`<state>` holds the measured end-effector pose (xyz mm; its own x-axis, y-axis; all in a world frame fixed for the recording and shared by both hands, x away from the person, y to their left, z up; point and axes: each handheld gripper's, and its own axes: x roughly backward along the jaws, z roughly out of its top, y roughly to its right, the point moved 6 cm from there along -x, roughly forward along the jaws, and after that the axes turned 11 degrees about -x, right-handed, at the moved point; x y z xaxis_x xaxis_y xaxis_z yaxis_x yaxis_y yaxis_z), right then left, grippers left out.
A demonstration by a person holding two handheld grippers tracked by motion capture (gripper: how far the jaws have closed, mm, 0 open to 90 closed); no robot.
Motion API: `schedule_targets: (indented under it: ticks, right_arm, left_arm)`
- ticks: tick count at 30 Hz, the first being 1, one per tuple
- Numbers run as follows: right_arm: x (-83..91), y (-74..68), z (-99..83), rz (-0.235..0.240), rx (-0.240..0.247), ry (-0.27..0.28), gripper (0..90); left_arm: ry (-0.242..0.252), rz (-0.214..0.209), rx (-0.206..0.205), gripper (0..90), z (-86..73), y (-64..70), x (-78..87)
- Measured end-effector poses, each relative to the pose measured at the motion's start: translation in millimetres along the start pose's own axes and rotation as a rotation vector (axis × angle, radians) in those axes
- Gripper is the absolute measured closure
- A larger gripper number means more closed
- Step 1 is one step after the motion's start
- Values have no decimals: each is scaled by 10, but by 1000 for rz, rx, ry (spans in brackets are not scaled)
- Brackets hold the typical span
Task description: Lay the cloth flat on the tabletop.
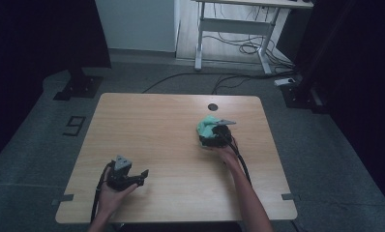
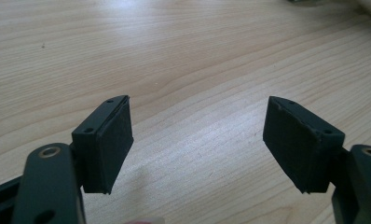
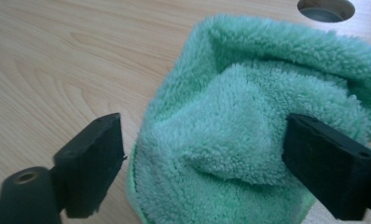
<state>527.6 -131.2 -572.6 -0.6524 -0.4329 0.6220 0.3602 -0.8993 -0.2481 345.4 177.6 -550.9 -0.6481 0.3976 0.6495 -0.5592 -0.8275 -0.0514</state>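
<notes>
Wooden table (image 1: 156,140) with round hole (image 1: 213,107)

Your cloth (image 3: 249,135) is mint green, fluffy and unpatterned. It lies on a pale tan table (image 1: 171,135) with fine wood-grain streaks. Beyond the cloth, the round hole (image 3: 326,8) in the table is dark grey. Both your grippers, left (image 2: 197,140) and right (image 3: 202,163), have matt black jaws.

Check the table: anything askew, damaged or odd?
Only the green towel: it lies bunched in a rumpled heap near the table grommet hole, between the open right gripper jaws. No visible damage or spills. Left gripper is open over bare wood.
</notes>
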Motion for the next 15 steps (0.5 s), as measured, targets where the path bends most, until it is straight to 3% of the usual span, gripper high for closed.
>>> schedule_targets:
  ticks: [3,5,6,7,9,10,15]
  right_arm:
    - [-69,27,-41,-52,28,-24,287]
    - [-73,31,-42,-57,23,-22,329]
    - [-71,48,-43,-73,26,-19,391]
    - [-62,88,-45,-108,51,-19,515]
    - [-55,104,-49,-117,63,-21,557]
    - [-38,136,-46,-113,55,-23,634]
    - [19,210,-43,-45,5,-3,716]
  left_arm:
    - [-9,-10,-5,239,-10,20,-17]
    - [-11,-14,-9,239,-12,32,-13]
    - [-10,-15,-10,239,-11,35,-9]
    - [-9,-12,-10,239,-11,33,-5]
    - [6,2,-9,243,-9,19,11]
    - [14,7,-5,249,-9,11,19]
    - [26,20,12,256,-18,-50,50]
